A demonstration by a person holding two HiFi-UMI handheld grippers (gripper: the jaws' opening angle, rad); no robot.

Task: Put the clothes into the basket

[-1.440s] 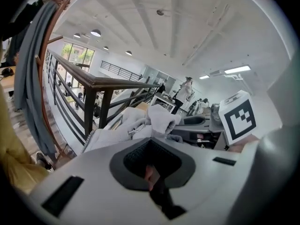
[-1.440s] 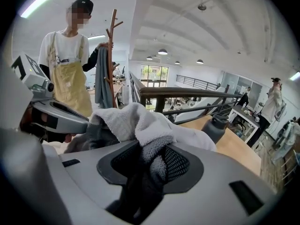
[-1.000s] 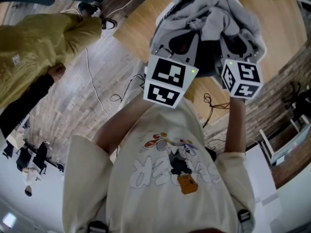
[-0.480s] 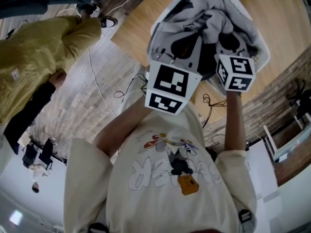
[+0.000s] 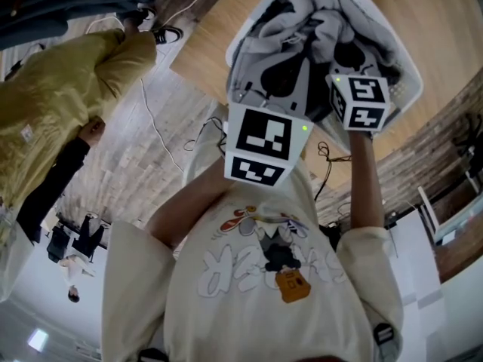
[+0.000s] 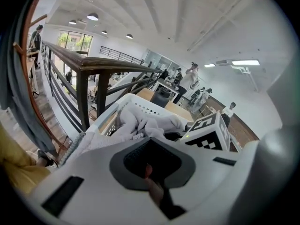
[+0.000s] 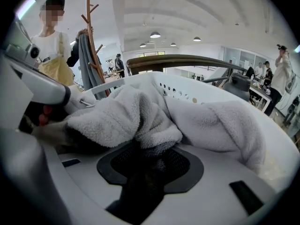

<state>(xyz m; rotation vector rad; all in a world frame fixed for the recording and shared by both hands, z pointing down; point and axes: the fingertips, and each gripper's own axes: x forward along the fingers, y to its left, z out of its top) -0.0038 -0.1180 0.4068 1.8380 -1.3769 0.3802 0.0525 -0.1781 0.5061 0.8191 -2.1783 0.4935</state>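
Overhead, from the head view, the white basket (image 5: 411, 81) stands on a wooden bench (image 5: 211, 44) at the far side. The grey fleece clothes (image 5: 317, 13) are heaped inside it. Both claws reach in from the near side, the left claw (image 5: 281, 70) at the basket's left part and the right claw (image 5: 349, 55) at its right part, each with its marker cube nearest the wearer. To the left, on the plank floor (image 5: 151, 164), thin cables (image 5: 147, 119) trail, and a person (image 5: 68, 74) in a yellow-olive jacket stands beside the bench.

From the left gripper view, the left claw's jaws are fully together, and I can make out no cloth pinched between them. Just beyond lies the basket (image 6: 140, 108), its holed rim on the far side, with the clothes (image 6: 150, 123) bunched in it. The right claw's cube (image 6: 206, 132) sits close on the right. A dark wooden railing (image 6: 93, 67) runs along the left, and several people (image 6: 192, 76) stand far off in the room.

From the right gripper view, the right claw's jaws are partly closed and clamped on a fold of the clothes (image 7: 126, 116), which drapes from them to both sides. The fleece fills the basket (image 7: 187, 90), whose holed wall curves behind it. The left claw (image 7: 42, 111) shows at the left edge, touching the same heap. Far left stands a coat rack (image 7: 89, 27) hung with a dark garment, and the railing (image 7: 187, 59) crosses behind the basket.
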